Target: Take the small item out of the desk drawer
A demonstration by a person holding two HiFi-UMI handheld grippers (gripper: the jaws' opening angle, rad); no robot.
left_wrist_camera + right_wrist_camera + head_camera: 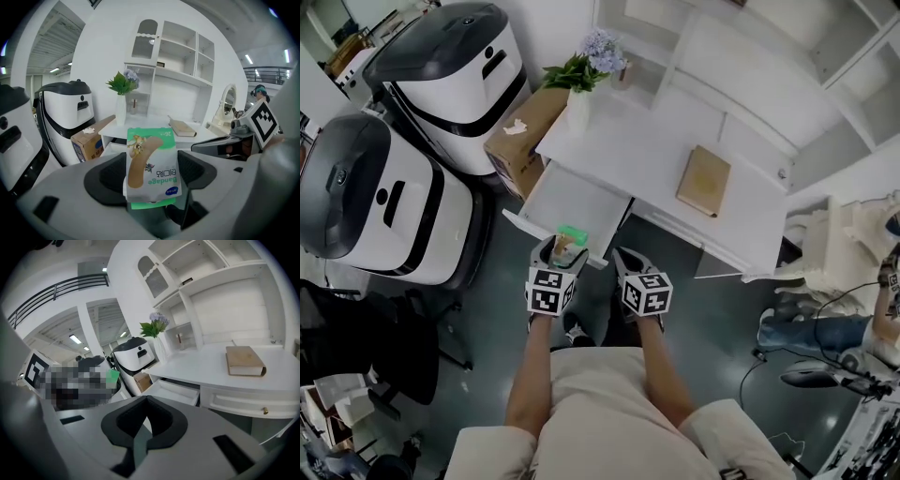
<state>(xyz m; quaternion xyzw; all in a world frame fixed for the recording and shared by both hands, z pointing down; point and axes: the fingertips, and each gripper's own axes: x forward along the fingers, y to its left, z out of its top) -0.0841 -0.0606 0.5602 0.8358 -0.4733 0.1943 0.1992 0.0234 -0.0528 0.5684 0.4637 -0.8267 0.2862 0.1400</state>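
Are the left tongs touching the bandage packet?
Touching. The left gripper view shows the left tongs pinching the bandage packet from both sides.

Two grippers from where I stand: one left gripper (556,249) and one right gripper (628,259). Each carries one marker cube, so two in all, the left cube (551,289) and the right cube (647,292). One bandage packet (572,233), only the one. One white desk (647,150) with two drawers that I can count: one open drawer (567,197) and one shut drawer (243,401). On top are one book (704,180) and one vase (578,108) of flowers. One cardboard box (520,136). Two big white-and-black machines, the nearer machine (375,197) and the farther machine (455,70).
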